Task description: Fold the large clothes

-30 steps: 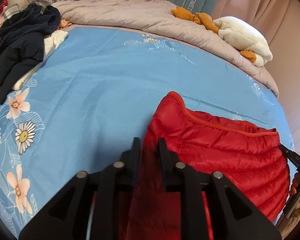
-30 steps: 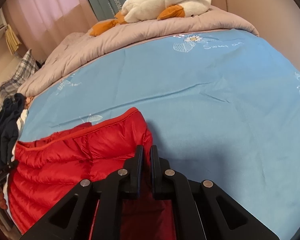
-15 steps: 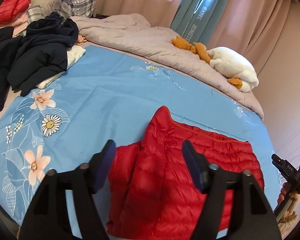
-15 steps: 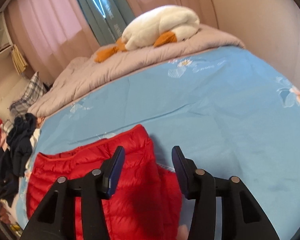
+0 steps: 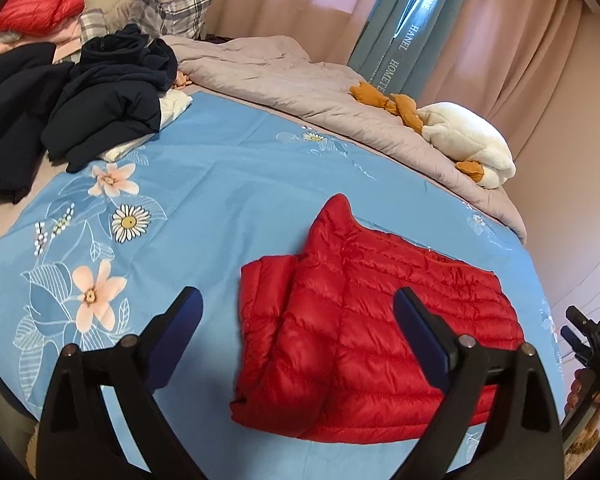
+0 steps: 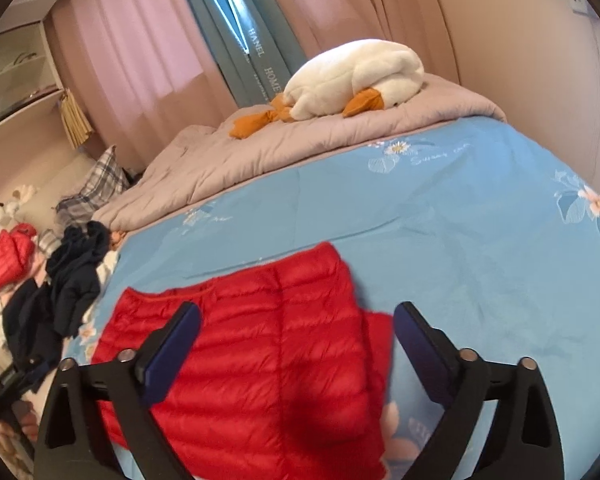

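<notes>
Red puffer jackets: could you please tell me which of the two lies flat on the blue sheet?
The near red jacket, spread below both claws; the other red jacket sits bunched atop the far clothes pile.

red quilted puffer jacket, folded, flat on blue bedsheet

Both grippers have black triangular frames, silver screws and dark-blue-padded fingers.
</notes>
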Tool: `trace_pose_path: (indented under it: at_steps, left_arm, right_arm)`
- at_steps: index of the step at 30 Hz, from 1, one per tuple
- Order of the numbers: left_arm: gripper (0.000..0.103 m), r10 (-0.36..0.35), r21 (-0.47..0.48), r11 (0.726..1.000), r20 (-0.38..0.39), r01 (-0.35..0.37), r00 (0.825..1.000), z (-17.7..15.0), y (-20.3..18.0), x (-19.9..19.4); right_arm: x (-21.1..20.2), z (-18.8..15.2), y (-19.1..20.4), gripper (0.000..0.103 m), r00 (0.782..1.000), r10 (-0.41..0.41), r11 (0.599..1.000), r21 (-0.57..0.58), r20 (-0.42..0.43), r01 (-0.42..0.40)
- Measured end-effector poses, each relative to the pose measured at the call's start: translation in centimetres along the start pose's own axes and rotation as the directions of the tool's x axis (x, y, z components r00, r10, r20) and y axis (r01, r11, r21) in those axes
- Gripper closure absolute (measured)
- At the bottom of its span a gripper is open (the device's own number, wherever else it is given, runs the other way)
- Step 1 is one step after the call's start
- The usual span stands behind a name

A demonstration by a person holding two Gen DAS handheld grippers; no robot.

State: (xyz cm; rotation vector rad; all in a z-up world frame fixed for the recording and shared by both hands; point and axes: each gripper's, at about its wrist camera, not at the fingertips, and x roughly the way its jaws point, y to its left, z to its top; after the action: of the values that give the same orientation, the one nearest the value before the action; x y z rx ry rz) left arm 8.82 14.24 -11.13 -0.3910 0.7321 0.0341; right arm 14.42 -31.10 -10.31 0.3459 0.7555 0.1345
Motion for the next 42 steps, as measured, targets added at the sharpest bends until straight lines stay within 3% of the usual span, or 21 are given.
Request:
trace_pose_path:
  at_steps: [6,14,27,35,42]
  left_arm:
    - [0.001,-0.009,-0.003,1.0,-0.029,0.009,1.0,-1.0,0.4,0.6]
    - [0.001,-0.032,-0.033,0.999,-0.103,0.029,0.994,-3.0,1.6,2.5]
    - [0.001,-0.047,-0.053,0.998,-0.194,0.038,0.98,-5.2,2.2,5.5]
    - [0.001,-0.115,-0.081,0.992,-0.217,0.099,0.969,-5.5,2.3,7.1]
    - [0.001,-0.201,-0.138,0.975,-0.242,0.171,0.949,-5.8,2.5,9.0]
  right_arm:
    - [-0.5,-1.3,-1.1,0.001,0.999,0.033,0.997,0.075,-0.024,-0.031]
    - [0.7,-4.1,-3.3,0.001,0.993,0.001,0.99,0.14,-0.119,0.016]
    - [4.1,-6.3,-4.1,0.001,0.965,0.008,0.99,0.139,-0.261,0.029]
    - [6.2,-7.2,-4.2,0.001,0.943,0.062,0.988,0.156,-0.328,-0.011]
    - [7.1,-7.8,-4.9,0.001,0.925,0.151,0.974,0.215,-0.348,-0.078]
